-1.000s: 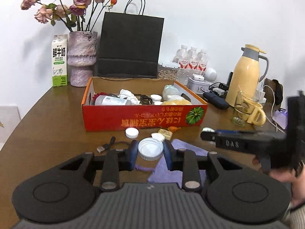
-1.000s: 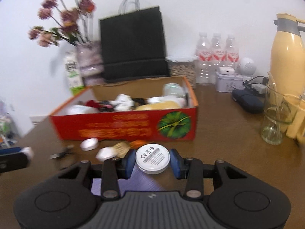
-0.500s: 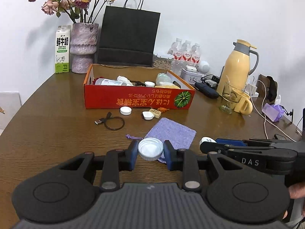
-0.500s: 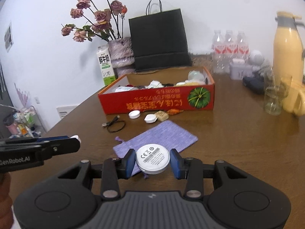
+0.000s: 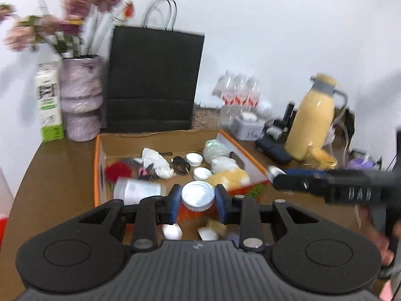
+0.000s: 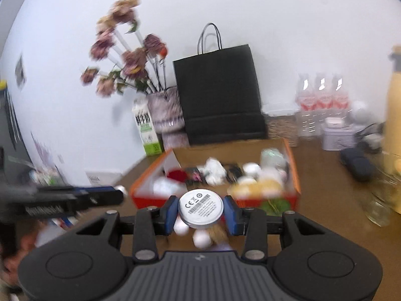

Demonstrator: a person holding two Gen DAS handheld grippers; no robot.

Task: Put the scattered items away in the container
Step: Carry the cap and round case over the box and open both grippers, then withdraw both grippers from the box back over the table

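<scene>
Left claw [image 5: 198,202]: clamped on a white round lid [image 5: 198,195], hollow side up, held just before the near wall of the red cardboard box [image 5: 99,175]; right claw [image 6: 201,213]: clamped on a white round disc [image 6: 201,207] with a printed label and barcode, also held at the box's near wall; box on the brown worktop [image 5: 57,173], holding a white bottle [image 5: 136,190] on its side, crumpled white tissue [image 5: 155,161], a black cable coil [image 5: 181,164], two white caps, a yellow soft item [image 5: 231,177]; small white pieces [image 5: 171,231] on the worktop below the left claw; behind the box: black paper bag [image 5: 153,80], vase of flowers [image 5: 81,97], milk carton [image 5: 48,101], water bottles [image 5: 238,92], yellow jug [image 5: 314,120].
</scene>
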